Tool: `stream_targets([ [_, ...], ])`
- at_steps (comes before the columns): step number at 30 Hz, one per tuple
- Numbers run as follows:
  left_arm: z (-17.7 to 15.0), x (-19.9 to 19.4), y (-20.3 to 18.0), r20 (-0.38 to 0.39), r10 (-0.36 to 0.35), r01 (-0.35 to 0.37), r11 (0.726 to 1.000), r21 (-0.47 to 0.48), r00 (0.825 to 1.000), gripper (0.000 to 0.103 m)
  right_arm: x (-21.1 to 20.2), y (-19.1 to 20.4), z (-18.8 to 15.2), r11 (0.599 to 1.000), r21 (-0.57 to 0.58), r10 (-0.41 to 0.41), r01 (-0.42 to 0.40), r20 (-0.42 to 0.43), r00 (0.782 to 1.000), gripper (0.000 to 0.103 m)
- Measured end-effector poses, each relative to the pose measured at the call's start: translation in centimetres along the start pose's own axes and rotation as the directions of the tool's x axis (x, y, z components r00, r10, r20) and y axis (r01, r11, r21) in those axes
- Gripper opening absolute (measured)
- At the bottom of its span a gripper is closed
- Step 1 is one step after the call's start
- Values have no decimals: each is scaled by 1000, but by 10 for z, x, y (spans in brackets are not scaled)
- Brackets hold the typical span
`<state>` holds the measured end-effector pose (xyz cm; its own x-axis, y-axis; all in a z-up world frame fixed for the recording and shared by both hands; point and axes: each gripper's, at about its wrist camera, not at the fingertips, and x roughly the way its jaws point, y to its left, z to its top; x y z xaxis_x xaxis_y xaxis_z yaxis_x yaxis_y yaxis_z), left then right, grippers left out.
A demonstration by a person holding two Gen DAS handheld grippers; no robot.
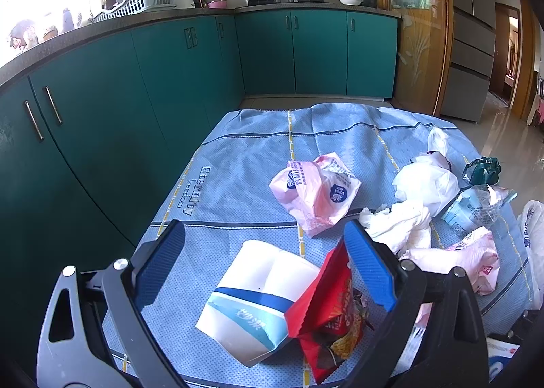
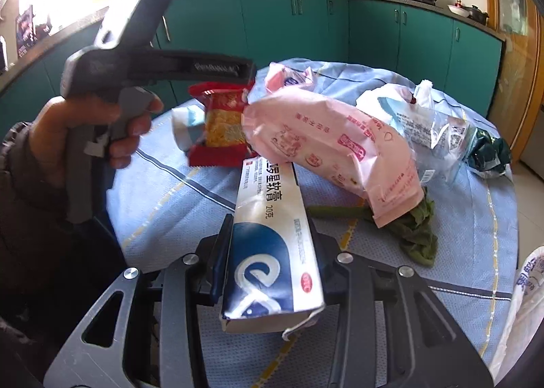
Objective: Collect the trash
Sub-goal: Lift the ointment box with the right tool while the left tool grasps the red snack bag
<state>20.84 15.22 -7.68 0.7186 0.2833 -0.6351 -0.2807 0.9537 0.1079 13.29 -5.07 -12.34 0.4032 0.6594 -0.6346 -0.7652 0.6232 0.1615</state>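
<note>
Left claw [image 1: 265,255] spread wide above counter [image 1: 238,156], red snack wrapper [image 1: 326,306] touching its right blue pad, white tissue pack [image 1: 255,299] lying between fingers; right claw [image 2: 272,272] clenched on blue-white ointment box [image 2: 272,252], lifted over counter; pink bags [image 1: 316,190], crumpled tissues [image 1: 401,221], green leaf [image 2: 418,235] scattered nearby.

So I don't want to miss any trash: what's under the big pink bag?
Wilted green leaves and a green stem stick out from under the pink bag's lower end, lying on the blue cloth. Whatever else lies beneath the bag is covered.
</note>
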Motion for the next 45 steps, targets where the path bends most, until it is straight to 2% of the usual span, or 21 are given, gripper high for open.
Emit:
stream_targets([
  [2, 0, 1, 0, -3, 2, -2, 1000, -1, 1000, 94, -4, 4, 1, 999, -10, 44, -44, 15, 999, 39],
  [6, 0, 1, 0, -6, 6, -6, 1000, 0, 1000, 94, -7, 14, 1, 998, -39, 54, -53, 30, 998, 39],
  [9, 0, 1, 1, -6, 8, -8, 1000, -3, 1000, 94, -17, 13, 4, 997, -28, 71, -69, 73, 995, 39],
  [16, 0, 0, 1, -3, 7, -7, 1000, -4, 1000, 94, -36, -6, 8, 998, 43, 32, -39, 142, 989, 39],
  [22, 0, 1, 1, -3, 6, -6, 1000, -5, 1000, 94, -51, -17, 7, 993, 85, 62, -79, 191, 980, 39],
  [25, 0, 0, 2, 0, 2, -2, 1000, -7, 1000, 94, -45, -20, 5, 995, 91, 28, -43, 157, 987, 39],
  [28, 0, -2, 4, 4, -6, 6, 1000, -16, 1000, 94, -32, -26, 2, 994, 110, -13, 3, 87, 996, 39],
  [31, 1, -3, 8, 6, -9, 9, 999, -31, 1000, 94, -20, -34, -3, 989, 136, -55, 52, 21, 998, 39],
  [35, 3, -4, 17, 8, -22, 22, 998, -51, 1000, 94, -12, -43, -7, 983, 163, -82, 83, -15, 997, 41],
  [36, 2, -5, 20, 4, -35, 35, 998, -55, 999, 94, -12, -43, -8, 981, 159, -106, 108, -23, 994, 42],
  [38, -1, -7, 25, -6, -95, 94, 994, -60, 995, 94, -10, -44, -9, 977, 151, -149, 151, -26, 988, 57],
  [42, -13, -17, 21, -1, -177, 177, 984, -29, 984, 94, -4, -46, -8, 973, 135, -184, 188, -39, 982, 61],
  [45, -23, -23, 3, -9, -207, 207, 977, 56, 978, 94, 0, -43, -8, 972, 122, -194, 198, -47, 980, 61],
])
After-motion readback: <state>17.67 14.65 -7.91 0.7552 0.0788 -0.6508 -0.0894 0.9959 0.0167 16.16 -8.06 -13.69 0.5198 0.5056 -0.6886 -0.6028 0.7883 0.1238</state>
